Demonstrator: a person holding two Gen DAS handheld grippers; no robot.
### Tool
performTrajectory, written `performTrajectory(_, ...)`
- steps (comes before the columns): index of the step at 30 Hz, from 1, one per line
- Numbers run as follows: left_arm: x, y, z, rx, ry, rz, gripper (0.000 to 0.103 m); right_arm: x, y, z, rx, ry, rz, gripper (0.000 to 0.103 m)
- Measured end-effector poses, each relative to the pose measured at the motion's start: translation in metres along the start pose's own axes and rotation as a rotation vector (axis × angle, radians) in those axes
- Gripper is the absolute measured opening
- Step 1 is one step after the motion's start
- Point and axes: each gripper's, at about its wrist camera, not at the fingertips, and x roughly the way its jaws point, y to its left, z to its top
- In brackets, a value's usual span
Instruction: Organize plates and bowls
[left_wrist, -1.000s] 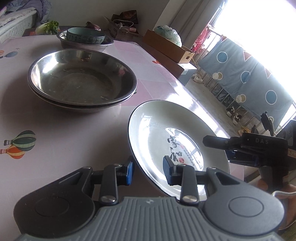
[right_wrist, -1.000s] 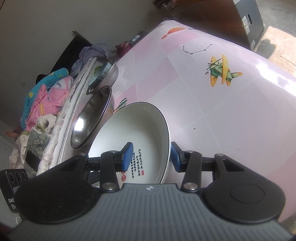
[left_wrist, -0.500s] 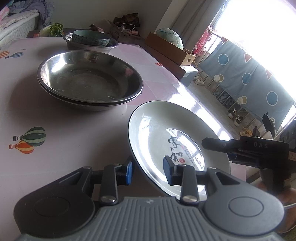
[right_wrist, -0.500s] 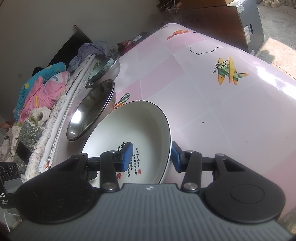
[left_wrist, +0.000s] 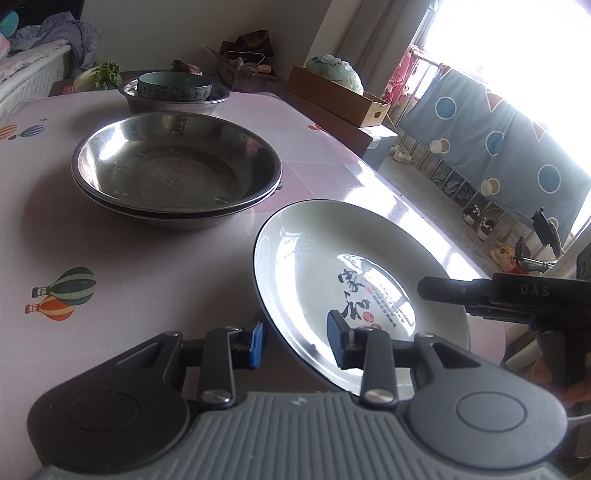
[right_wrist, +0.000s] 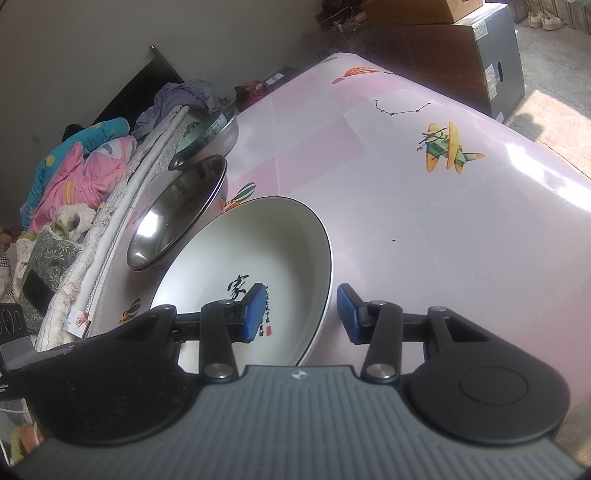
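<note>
White plate (left_wrist: 347, 280) with black calligraphy is carried by both grippers at once — left gripper (left_wrist: 295, 341) straddles its near-left rim, one pad under and one pad inside the dish; right gripper (right_wrist: 301, 314) straddles the opposite rim the same way. In both wrist views a small gap shows between pads and rim, so whether the jaws are clenched on the plate or only cradling it — cannot tell for either one.

Change over the last second: in the left wrist view the stacked steel basins (left_wrist: 177, 170) have slid rightward and nearer the frame's centre, and the far steel bowl holding a teal bowl (left_wrist: 175, 86) has followed. In the right wrist view the same basins (right_wrist: 177, 214) have climbed toward the middle and more of the pink tabletop (right_wrist: 461, 229) shows. Plate's place between the pads barely differs. So the pair is swinging the plate toward the basin stack, grip unchanged.

Meaning for the task: plate looks lifted and tilted above the tabletop, not yet set down; likely mid-transport to be grouped with or beside the basins. Remaining — lower it level and release both sides together. Risk: glazed rim slipping if one gripper lets go first.
</note>
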Motion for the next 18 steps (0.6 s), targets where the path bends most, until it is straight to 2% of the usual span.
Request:
performTrajectory(4, 0.003, -0.006, 0.001, 0.057, 0.001, 0.037, 0.035, -0.008, 0.0, -0.003, -0.064, -0.012, -0.045, 0.042)
performTrajectory(10, 0.01, -0.019, 0.008, 0.144, 0.029, 0.104, 0.038, -0.011, -0.002, -0.007, -0.122, -0.034, -0.093, 0.031)
performTrajectory(18, 0.017, -0.019, 0.02, 0.147, 0.069, 0.128, 0.039, 0.002, 0.015, -0.01, -0.219, -0.046, -0.109, 0.023)
